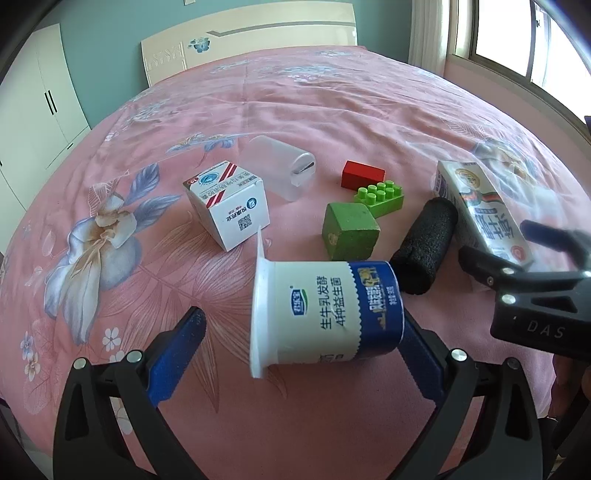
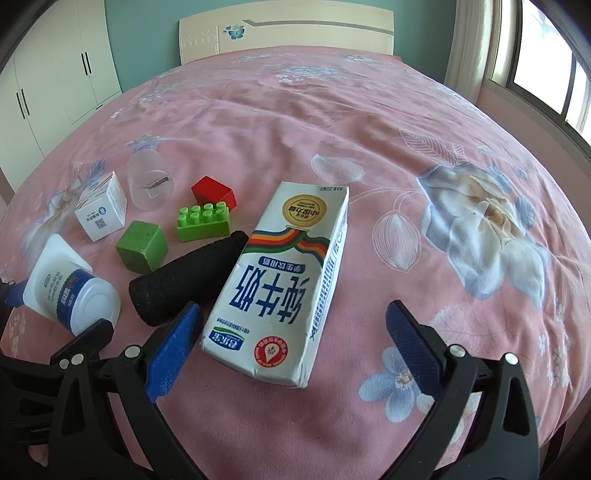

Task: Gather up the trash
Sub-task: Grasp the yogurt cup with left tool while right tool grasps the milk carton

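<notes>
A white and blue yogurt cup (image 1: pixel 321 314) lies on its side on the pink bedspread, between the blue pads of my open left gripper (image 1: pixel 303 343); its base end rests against the right pad. It also shows in the right wrist view (image 2: pixel 70 291). A white milk carton (image 2: pixel 284 280) lies flat between the pads of my open right gripper (image 2: pixel 295 339), touching neither pad. The carton (image 1: pixel 480 210) and the right gripper (image 1: pixel 517 251) show at the right of the left wrist view. A small white medicine box (image 1: pixel 229 203) lies further back.
A black foam cylinder (image 2: pixel 184 273) lies beside the carton's left side. A green cube (image 2: pixel 142 245), a green studded brick (image 2: pixel 203 221), a red block (image 2: pixel 214 194) and a translucent plastic container (image 2: pixel 149 181) lie behind. The bed's headboard (image 2: pixel 288 29) is at the far end.
</notes>
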The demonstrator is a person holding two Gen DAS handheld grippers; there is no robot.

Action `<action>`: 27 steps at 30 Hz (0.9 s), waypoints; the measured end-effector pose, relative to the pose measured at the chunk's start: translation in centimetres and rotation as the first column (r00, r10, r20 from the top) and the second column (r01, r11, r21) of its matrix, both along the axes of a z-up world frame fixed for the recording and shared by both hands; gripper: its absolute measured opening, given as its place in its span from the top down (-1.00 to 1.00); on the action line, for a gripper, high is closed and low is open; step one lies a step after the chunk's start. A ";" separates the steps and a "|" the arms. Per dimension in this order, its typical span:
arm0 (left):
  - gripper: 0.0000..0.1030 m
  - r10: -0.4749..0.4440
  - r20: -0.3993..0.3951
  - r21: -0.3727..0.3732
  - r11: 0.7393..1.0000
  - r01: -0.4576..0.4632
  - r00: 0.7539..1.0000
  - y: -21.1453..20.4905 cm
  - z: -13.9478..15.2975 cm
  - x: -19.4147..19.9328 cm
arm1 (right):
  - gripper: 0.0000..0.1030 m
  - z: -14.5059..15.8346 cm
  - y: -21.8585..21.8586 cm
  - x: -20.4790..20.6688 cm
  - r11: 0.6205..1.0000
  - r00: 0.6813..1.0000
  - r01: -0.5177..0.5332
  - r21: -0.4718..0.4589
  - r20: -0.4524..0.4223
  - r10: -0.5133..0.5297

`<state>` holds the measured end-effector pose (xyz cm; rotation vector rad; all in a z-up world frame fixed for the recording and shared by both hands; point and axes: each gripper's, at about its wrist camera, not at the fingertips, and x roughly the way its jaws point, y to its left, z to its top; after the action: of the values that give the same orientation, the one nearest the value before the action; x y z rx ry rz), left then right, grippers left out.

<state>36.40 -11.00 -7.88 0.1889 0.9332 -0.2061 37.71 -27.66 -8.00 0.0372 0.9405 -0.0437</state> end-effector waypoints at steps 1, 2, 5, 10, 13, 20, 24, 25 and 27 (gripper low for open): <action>-0.96 0.011 -0.002 -0.002 1.000 -0.011 1.000 0.1 -0.1 0.2 | -0.88 -0.1 -0.1 0.4 1.000 1.000 0.004 -0.003 -0.006 -0.004; -0.96 0.015 -0.002 -0.005 1.000 -0.015 1.000 0.1 -0.2 0.5 | -0.84 -0.2 -0.2 0.6 1.000 1.000 0.006 0.002 -0.008 -0.006; -0.84 0.006 -0.004 0.001 1.000 -0.006 1.000 -0.1 -0.4 1.0 | -0.73 -0.5 -0.7 1.4 1.000 1.000 0.014 0.012 -0.022 -0.013; -0.59 -0.007 -0.021 0.007 1.000 0.007 1.000 -0.4 -0.8 1.7 | -0.30 -0.7 -1.3 2.9 0.999 0.999 0.016 0.032 -0.048 -0.014; -0.51 -0.008 -0.023 0.008 1.000 0.008 1.000 -0.5 -1.0 1.8 | -0.08 -0.7 -1.3 3.4 0.999 0.998 -0.002 0.050 -0.056 0.005; -0.30 -0.021 -0.032 -0.001 1.000 0.021 0.999 -0.8 -0.8 1.8 | 0.04 -0.7 -1.2 4.0 0.998 0.996 -0.038 0.042 -0.075 0.041; -0.29 -0.026 -0.043 -0.005 1.000 0.025 0.999 -0.6 -0.7 1.6 | 0.05 -0.6 -1.4 3.5 0.997 0.995 -0.048 0.054 -0.081 0.052; -0.29 -0.031 -0.043 -0.006 0.999 0.031 0.999 -0.5 -0.6 1.5 | 0.05 -0.5 -1.4 3.4 0.997 0.995 -0.049 0.056 -0.083 0.054; -0.29 -0.040 -0.042 -0.004 0.999 0.040 0.998 -0.4 -0.3 1.1 | 0.06 -0.3 -1.6 3.0 0.996 0.994 -0.056 0.062 -0.086 0.061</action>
<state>37.53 -11.44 -8.22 0.2007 0.9714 -0.2490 40.69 -29.29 -8.33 0.0635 1.0304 0.0374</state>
